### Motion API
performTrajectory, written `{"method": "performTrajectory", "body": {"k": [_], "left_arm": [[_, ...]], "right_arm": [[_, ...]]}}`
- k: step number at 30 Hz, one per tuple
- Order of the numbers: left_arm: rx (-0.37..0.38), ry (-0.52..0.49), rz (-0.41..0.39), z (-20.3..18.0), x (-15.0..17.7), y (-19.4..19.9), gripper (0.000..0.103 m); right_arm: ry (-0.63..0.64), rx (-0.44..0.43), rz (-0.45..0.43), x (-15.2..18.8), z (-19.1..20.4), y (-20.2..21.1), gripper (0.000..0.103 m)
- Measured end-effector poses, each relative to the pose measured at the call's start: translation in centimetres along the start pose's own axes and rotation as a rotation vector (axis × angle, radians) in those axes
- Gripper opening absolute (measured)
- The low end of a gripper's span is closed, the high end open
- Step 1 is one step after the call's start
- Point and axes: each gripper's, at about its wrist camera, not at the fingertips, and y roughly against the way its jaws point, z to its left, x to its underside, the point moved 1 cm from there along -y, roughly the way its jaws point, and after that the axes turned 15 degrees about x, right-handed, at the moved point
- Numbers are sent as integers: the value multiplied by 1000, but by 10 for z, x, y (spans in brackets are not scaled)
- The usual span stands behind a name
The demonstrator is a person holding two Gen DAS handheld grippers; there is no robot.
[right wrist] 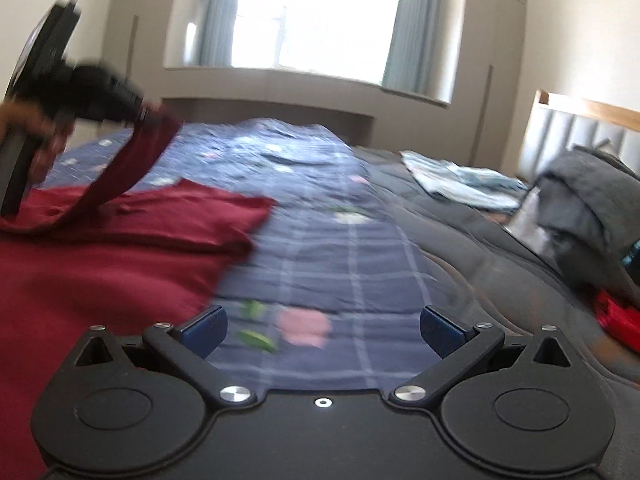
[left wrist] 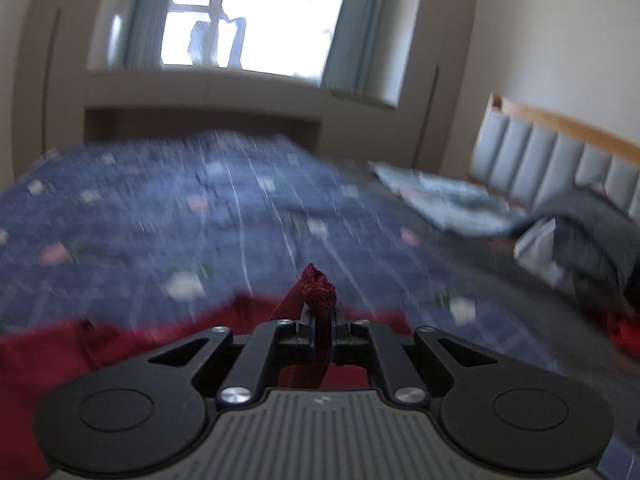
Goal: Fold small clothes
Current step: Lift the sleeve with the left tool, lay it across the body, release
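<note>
A dark red garment (right wrist: 120, 248) lies on the blue patterned bedspread (right wrist: 320, 208) at the left. My left gripper (left wrist: 320, 312) is shut on a bunched edge of the red garment (left wrist: 318, 290). In the right wrist view the left gripper (right wrist: 136, 114) is raised at the upper left, with a strip of red cloth hanging from it down to the garment. My right gripper (right wrist: 322, 330) is open and empty, low over the bedspread just right of the garment.
A light blue garment (right wrist: 460, 182) lies at the far right of the bed. A grey pile of cloth (right wrist: 584, 208) and something red (right wrist: 618, 320) sit at the right near the padded headboard (right wrist: 580, 128). A window with curtains is beyond the bed.
</note>
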Motion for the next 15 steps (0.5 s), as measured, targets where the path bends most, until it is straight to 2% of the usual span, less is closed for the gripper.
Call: {"method": "performTrajectory", "body": {"k": [2,3,4,5,6,7,11,13,15], "left_arm": [[-9,39,87,4,22,-11,9],[-9,50,108,8,26,-11,19],[-8,58,129,11,32,-11,42],[-15,66,134,10,27,-3,58],[-25,70,126,8,20,6,81],[-37,69,105,9,18,17,88],[-57,43,102,5,10,68,100],[-115,46,96,8,10,99,103],[-195,49,89,16,17,134,103]], "right_arm": [[-12,6,13,2,-8,-7,102],[-19,5,16,2,-10,-11,102],[-25,1,17,0,-11,-14,102],[-29,-7,15,-3,-10,-18,102],[-32,-21,12,-7,-8,-23,102],[-36,-42,8,-11,-5,-29,102],[-78,-185,7,-42,19,-53,102],[-95,-290,19,-60,37,-67,102],[-98,-414,24,-79,61,-84,97]]}}
